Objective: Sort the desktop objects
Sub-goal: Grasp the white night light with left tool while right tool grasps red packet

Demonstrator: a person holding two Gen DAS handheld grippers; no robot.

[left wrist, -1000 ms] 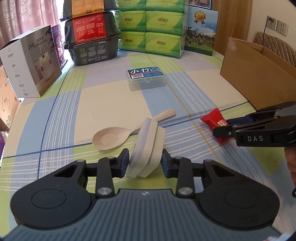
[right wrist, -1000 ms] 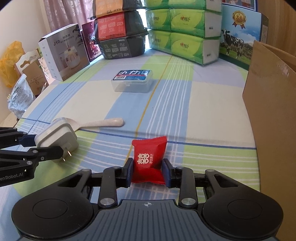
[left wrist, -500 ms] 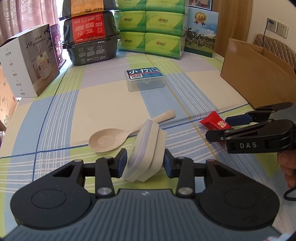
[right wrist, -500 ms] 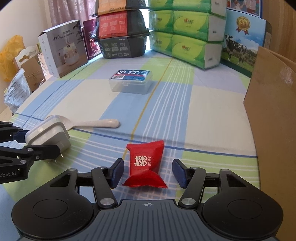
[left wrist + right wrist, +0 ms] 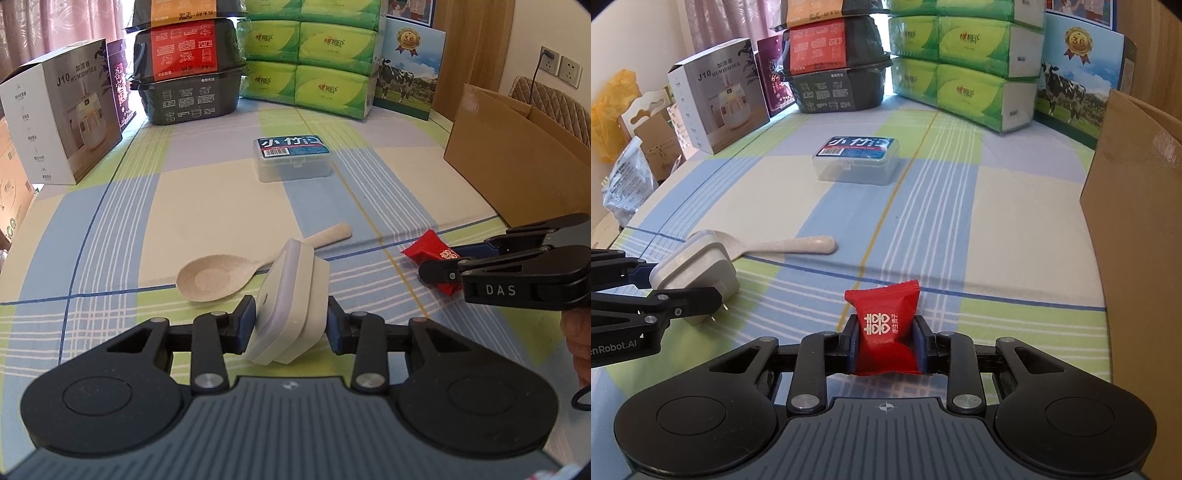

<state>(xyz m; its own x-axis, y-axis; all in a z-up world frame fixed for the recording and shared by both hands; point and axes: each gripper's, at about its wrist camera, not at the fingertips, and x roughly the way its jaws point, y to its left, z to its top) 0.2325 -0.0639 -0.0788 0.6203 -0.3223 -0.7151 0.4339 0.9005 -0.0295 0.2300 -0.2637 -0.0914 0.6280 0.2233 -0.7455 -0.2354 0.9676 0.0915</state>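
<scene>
Candy [image 5: 886, 334] in its red wrapper sits squeezed between the closed jaws of the right gripper [image 5: 886, 341], its lower end hidden behind the gripper body. Left of it, the left gripper [image 5: 291, 320] clamps a tilted white plug [image 5: 291, 302], whose prongs show only in the right wrist view. Beyond the plug lies a beige spoon [image 5: 236, 271], its handle partly covered. Farther off stands a clear box [image 5: 292, 158]; a cardboard box [image 5: 517, 158] is cut off at right.
</scene>
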